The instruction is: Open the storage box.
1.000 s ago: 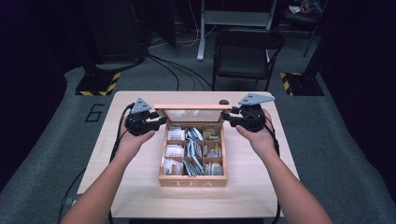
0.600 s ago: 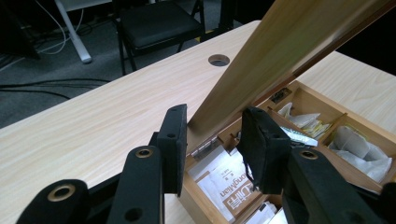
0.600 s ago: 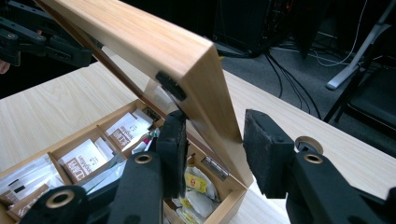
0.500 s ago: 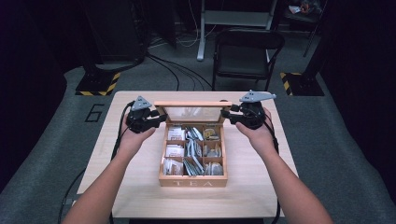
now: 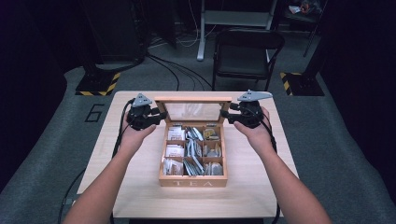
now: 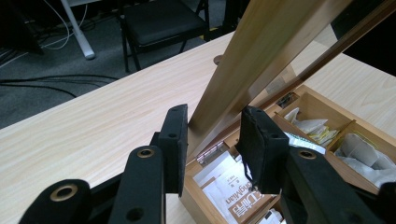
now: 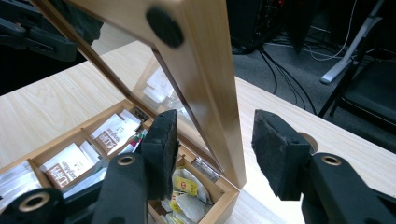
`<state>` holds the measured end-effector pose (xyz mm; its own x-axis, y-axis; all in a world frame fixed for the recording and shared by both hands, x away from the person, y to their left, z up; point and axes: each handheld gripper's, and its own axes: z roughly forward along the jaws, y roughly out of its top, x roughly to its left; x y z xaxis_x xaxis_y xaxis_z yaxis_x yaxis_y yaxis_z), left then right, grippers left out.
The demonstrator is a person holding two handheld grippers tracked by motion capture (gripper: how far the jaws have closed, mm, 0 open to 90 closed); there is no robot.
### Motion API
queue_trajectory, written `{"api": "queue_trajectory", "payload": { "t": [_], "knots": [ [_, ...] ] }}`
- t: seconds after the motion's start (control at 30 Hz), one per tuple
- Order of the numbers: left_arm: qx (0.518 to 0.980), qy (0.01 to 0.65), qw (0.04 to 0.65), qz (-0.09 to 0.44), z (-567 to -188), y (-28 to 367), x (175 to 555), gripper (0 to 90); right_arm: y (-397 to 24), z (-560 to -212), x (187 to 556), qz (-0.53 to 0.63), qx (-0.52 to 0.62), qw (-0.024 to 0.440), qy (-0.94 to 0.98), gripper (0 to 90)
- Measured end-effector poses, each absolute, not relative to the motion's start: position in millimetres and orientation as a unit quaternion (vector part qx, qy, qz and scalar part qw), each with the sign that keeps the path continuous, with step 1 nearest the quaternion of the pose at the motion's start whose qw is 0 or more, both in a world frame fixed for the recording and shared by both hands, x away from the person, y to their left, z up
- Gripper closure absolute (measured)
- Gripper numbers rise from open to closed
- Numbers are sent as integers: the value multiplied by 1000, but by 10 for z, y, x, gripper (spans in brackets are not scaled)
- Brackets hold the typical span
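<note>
A wooden tea box (image 5: 192, 179) marked TEA stands mid-table, its compartments full of tea bags (image 5: 194, 151). Its glass-paned lid (image 5: 194, 99) stands raised at the back. My left gripper (image 5: 161, 115) is at the lid's left edge. In the left gripper view my left gripper (image 6: 215, 116) is shut on the lid's (image 6: 261, 51) wooden side rail. My right gripper (image 5: 225, 113) is at the right edge. Its jaws have just been opening. In the right gripper view my right gripper (image 7: 217, 116) straddles the lid's (image 7: 205, 70) rail, with a gap at one pad.
The light wooden table (image 5: 140, 196) has bare surface on both sides of the box and in front of it. A black folding chair (image 5: 247, 46) stands beyond the far edge. Cables run over the dark floor behind.
The lid's top rail stands a little higher in the high view than a second ago. Both hands have stayed nearly in place at the lid's two sides.
</note>
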<state>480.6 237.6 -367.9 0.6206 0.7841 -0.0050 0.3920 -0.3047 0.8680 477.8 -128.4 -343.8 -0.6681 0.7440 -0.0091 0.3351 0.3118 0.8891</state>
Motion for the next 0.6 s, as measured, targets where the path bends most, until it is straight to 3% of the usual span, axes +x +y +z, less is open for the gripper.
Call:
{"api": "queue_trajectory", "payload": {
  "t": [0.6],
  "knots": [
    [772,393,451,215,-3645,2359,4920,633,-1270,-3736,4991,457,361,217,783,462]
  ]
}}
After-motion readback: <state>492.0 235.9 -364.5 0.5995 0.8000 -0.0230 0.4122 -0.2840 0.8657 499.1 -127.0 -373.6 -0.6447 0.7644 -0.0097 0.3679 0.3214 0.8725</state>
